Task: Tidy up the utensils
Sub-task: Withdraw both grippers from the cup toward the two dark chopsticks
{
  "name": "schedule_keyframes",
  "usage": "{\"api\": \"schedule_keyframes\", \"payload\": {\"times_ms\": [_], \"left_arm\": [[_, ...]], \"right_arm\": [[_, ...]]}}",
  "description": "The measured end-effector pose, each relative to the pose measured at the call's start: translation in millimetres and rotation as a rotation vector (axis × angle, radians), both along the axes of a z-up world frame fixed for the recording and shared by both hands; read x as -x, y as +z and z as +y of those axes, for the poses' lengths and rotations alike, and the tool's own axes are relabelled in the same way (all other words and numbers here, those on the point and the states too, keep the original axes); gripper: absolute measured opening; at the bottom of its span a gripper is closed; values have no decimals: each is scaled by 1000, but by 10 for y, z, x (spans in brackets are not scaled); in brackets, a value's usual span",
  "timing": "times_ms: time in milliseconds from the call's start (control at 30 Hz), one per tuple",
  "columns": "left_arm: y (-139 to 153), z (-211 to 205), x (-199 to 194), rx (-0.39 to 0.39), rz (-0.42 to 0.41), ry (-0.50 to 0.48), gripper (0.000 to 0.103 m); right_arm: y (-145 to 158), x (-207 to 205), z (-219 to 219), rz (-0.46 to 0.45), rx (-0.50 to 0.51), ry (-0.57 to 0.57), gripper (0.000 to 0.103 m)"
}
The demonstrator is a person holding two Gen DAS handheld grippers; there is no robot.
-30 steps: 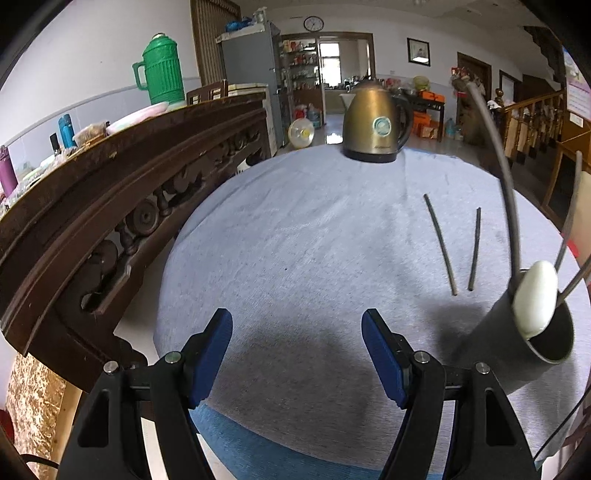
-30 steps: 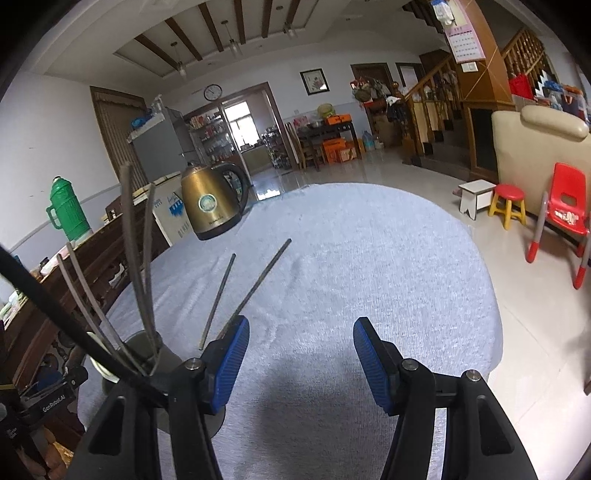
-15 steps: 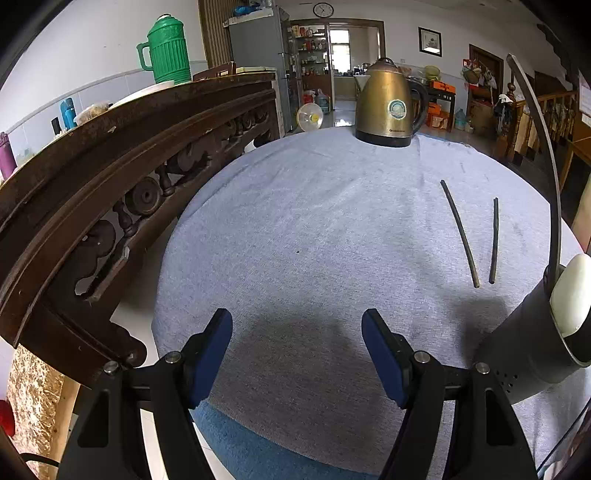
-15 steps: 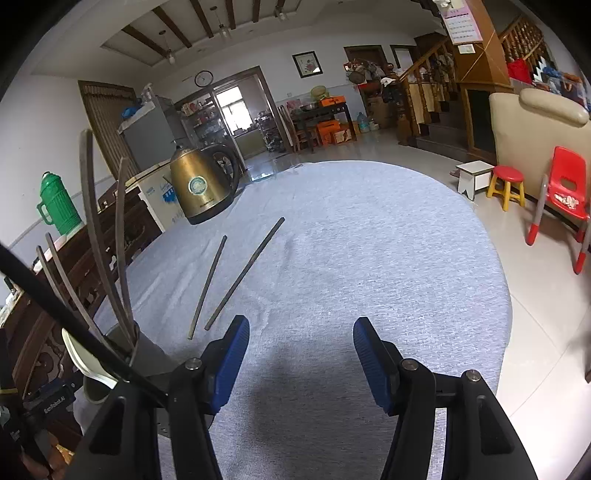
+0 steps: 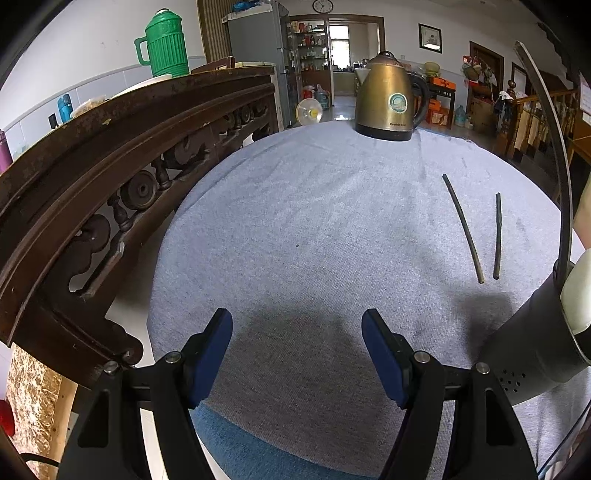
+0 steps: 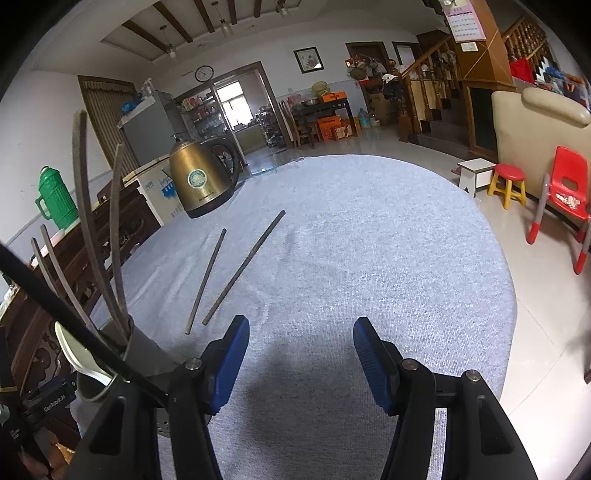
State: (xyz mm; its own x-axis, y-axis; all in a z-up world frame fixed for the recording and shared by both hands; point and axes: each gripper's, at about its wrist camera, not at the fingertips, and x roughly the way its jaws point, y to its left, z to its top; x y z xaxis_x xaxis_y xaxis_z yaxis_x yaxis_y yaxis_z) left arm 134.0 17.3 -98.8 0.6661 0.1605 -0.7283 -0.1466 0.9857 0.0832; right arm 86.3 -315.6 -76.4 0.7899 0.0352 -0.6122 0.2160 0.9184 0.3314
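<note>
Premises: a lived-in family home, main hall or dining area. Evidence follows. A round table [image 6: 369, 229] covered in grey cloth carries a brass-coloured electric kettle [image 5: 388, 99]. A carved dark-wood sideboard [image 5: 110, 155] along the wall bears a green thermos jug [image 5: 164, 44]. A refrigerator [image 5: 255, 44] stands beside an open doorway to a stocked pantry or kitchen. A wall clock [image 6: 204, 73] and a framed picture [image 6: 308, 60] hang above. A wooden staircase [image 6: 436, 81] with turned balusters rises at the right. A cream sofa [image 6: 535, 125], a child's red chair [image 6: 567, 184], small stools [image 6: 508, 181] and a wall calendar [image 6: 465, 18] confirm domestic use.
</note>
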Motion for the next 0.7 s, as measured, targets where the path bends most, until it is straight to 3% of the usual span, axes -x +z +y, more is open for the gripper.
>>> {"api": "schedule_keyframes", "payload": {"times_ms": [700], "left_arm": [[-80,-21,-152,-5,35,-17,73]], "right_arm": [[-106,-177,-24,35,-32,15,63]]}}
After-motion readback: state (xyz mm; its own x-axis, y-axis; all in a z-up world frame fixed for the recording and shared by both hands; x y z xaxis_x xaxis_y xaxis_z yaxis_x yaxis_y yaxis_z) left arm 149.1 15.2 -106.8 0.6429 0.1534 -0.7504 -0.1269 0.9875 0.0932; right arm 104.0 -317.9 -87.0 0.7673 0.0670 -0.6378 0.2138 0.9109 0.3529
